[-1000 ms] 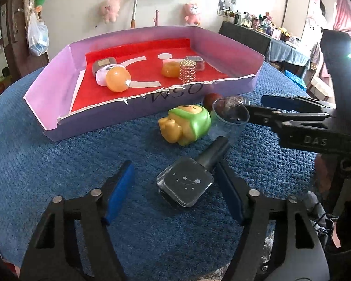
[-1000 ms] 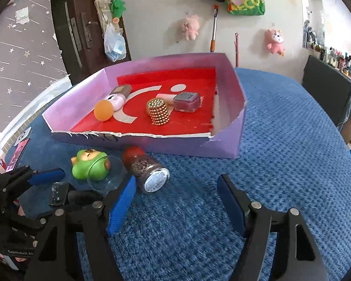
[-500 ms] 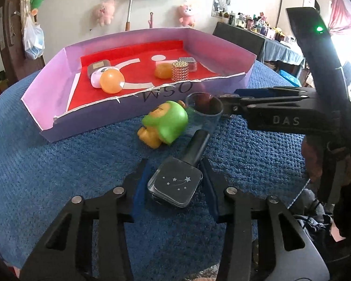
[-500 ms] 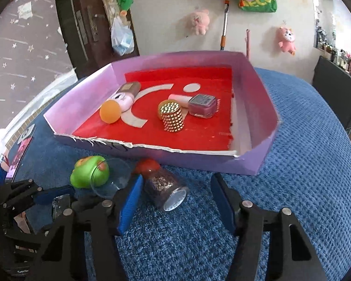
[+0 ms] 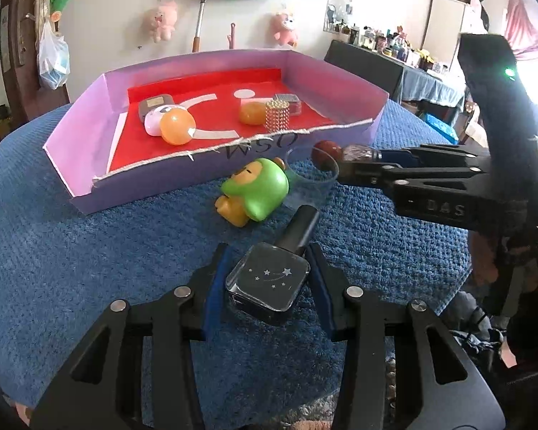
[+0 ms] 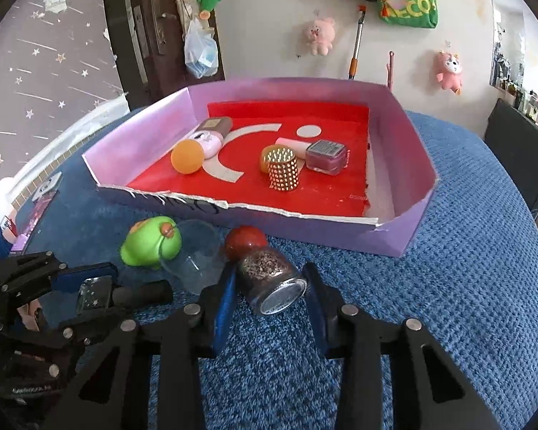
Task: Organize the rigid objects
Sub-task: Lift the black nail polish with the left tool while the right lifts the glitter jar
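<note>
Left wrist view, left tool [image 5: 265, 279] clamped on square glass bottle [image 5: 268, 282], right tool [image 6: 269, 288] closing around glitter jar [image 6: 269, 279].

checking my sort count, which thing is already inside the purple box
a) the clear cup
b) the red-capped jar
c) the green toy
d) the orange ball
d: the orange ball lies on the red floor of the purple box, while the green toy, clear cup and red-capped jar lie on the blue cloth in front of it.
</note>
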A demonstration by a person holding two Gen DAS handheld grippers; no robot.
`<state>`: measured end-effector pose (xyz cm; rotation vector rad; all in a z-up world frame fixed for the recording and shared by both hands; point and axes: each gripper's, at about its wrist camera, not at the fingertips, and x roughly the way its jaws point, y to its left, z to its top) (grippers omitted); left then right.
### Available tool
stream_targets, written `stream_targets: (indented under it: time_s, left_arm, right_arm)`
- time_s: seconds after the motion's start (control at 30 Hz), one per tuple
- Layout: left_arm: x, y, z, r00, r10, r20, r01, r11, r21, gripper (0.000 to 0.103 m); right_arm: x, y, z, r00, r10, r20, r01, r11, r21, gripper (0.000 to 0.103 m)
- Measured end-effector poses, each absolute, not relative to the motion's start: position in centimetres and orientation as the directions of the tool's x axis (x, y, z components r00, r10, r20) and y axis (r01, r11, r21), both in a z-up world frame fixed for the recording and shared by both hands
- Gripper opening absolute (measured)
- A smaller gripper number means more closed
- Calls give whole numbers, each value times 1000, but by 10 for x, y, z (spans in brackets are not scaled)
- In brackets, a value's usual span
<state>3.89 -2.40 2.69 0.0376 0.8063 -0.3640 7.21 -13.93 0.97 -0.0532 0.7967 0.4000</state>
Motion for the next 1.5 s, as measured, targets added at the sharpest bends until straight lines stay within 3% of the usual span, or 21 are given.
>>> stream_targets:
  time_s: [0.33, 1.5]
  left_arm:
    - [36, -15, 37, 661, -305, -686, 315, 942, -116, 40]
    - [66, 7, 79, 754, -284, -592, 274, 955, -110, 40]
  right_arm:
    - [56, -143, 33, 635, 409, -656, -397, 900, 177, 39]
    - [70, -130, 66, 658, 457, -598, -452, 875, 172, 39]
